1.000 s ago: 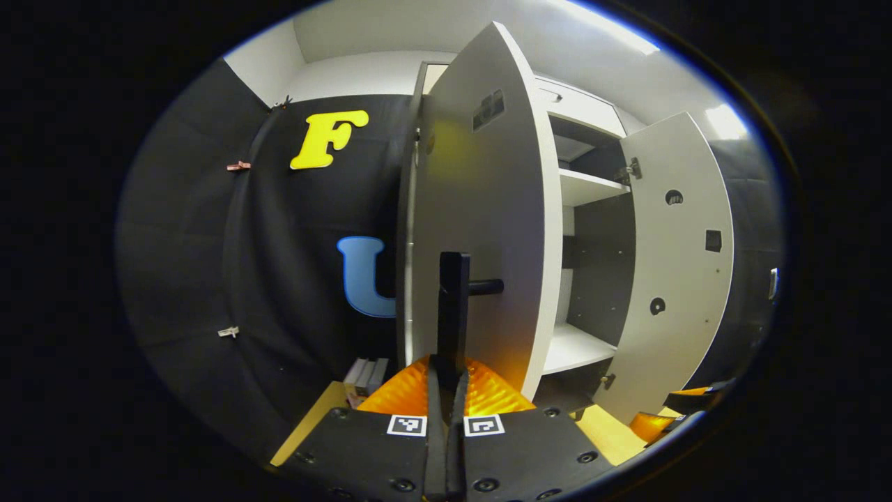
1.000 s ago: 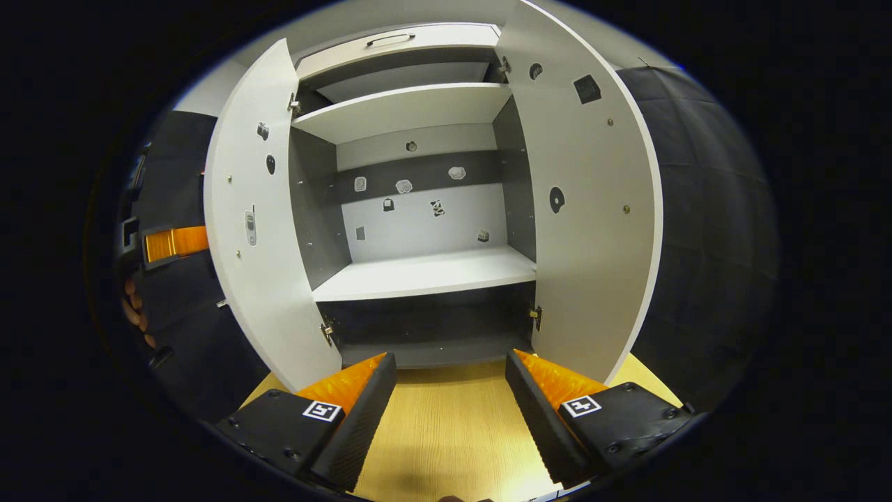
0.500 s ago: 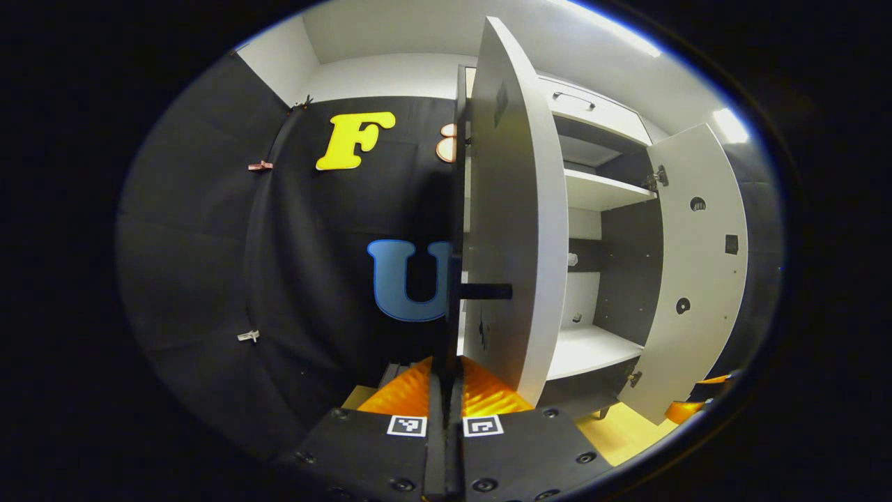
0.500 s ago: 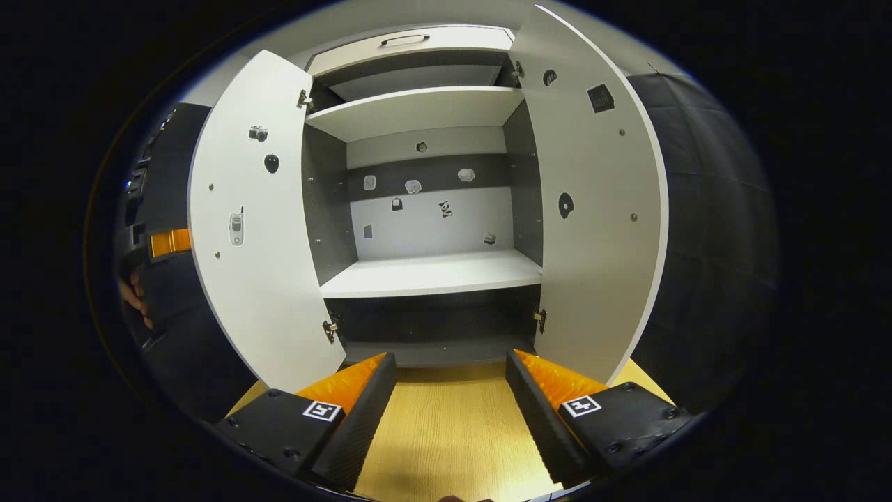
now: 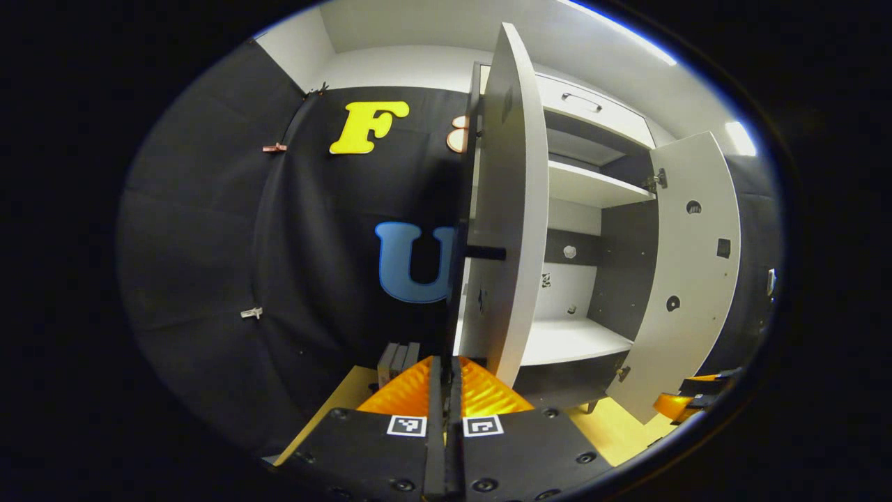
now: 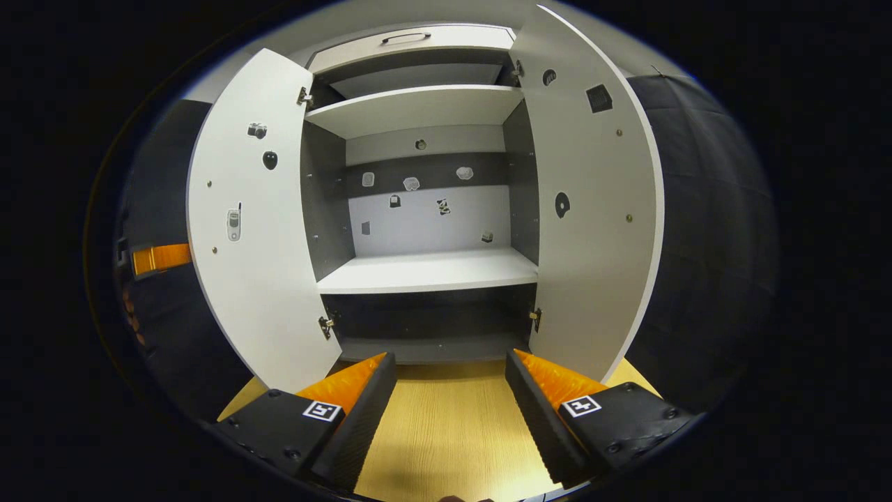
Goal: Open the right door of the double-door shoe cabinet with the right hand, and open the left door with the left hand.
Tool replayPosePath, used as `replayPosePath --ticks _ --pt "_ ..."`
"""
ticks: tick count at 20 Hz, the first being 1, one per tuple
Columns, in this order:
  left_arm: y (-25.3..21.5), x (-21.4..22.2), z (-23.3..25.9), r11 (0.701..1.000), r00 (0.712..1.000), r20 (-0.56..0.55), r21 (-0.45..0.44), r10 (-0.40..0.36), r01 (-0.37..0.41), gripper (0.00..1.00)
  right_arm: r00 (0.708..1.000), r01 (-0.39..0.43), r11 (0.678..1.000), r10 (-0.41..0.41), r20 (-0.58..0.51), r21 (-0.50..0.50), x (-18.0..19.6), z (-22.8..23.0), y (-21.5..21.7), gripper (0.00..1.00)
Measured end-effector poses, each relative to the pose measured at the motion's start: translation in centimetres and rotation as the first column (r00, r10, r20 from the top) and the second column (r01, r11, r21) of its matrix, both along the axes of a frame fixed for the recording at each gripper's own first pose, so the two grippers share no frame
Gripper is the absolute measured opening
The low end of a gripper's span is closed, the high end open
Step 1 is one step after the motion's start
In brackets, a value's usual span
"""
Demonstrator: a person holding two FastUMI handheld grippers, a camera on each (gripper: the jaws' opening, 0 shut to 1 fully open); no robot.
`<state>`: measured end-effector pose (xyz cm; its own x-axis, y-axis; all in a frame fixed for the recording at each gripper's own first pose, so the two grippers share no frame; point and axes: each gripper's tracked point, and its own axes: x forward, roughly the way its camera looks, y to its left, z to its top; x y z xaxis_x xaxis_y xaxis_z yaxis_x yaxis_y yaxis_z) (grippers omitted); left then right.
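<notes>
- In the left gripper view the left claw [image 5: 446,373] sits at bottom centre with its two fingers drawn together; the thin black door handle [image 5: 454,279] rises from between them, so I judge the claw clamped on the handle's lower end.
- The handle's long axis runs straight up the frame, from the fingertips to mid-height, where a short black standoff [image 5: 486,252] ties it to the left door [image 5: 512,209].
- The left door is seen nearly edge-on, just right of the handle, a tall narrow slab from top centre to lower centre. The claw is therefore on the door's outer face, with the cabinet interior [image 5: 578,279] off to the right of the frame.
- From that, any further swing would carry the handle toward the left of the frame, away from the shelves; the door already looks widely open.
- The right door [image 5: 686,272] stands open at the right of this view, and the right claw's tip [image 5: 686,401] shows at lower right, apart from it.
- In the right gripper view the right claw [image 6: 451,387] has its fingers spread wide over the yellow wooden desk [image 6: 449,432], holding nothing, well short of the cabinet.
- There, both doors splay outward: left door [image 6: 244,230] at frame left, right door [image 6: 592,209] at frame right, bare shelves [image 6: 425,268] between.
- Both doors appear open; the left claw is the nearer one to any door.
</notes>
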<state>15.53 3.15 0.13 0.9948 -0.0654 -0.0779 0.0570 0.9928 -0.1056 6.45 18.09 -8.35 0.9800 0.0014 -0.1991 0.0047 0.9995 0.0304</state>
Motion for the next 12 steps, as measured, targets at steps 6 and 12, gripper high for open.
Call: replayPosePath --ticks 6,12 --pt "-1.1 -4.3 -1.7 0.996 0.997 -0.015 0.042 0.079 -0.078 0.09 0.999 0.002 1.0 -0.002 0.042 0.001 0.9 2.2 -1.0 0.99" --pt "-7.5 -5.0 -2.7 0.997 1.0 0.008 0.077 0.0 -0.001 0.7 0.996 0.027 0.999 -0.029 0.079 0.037 0.6 4.6 -3.0 0.99"
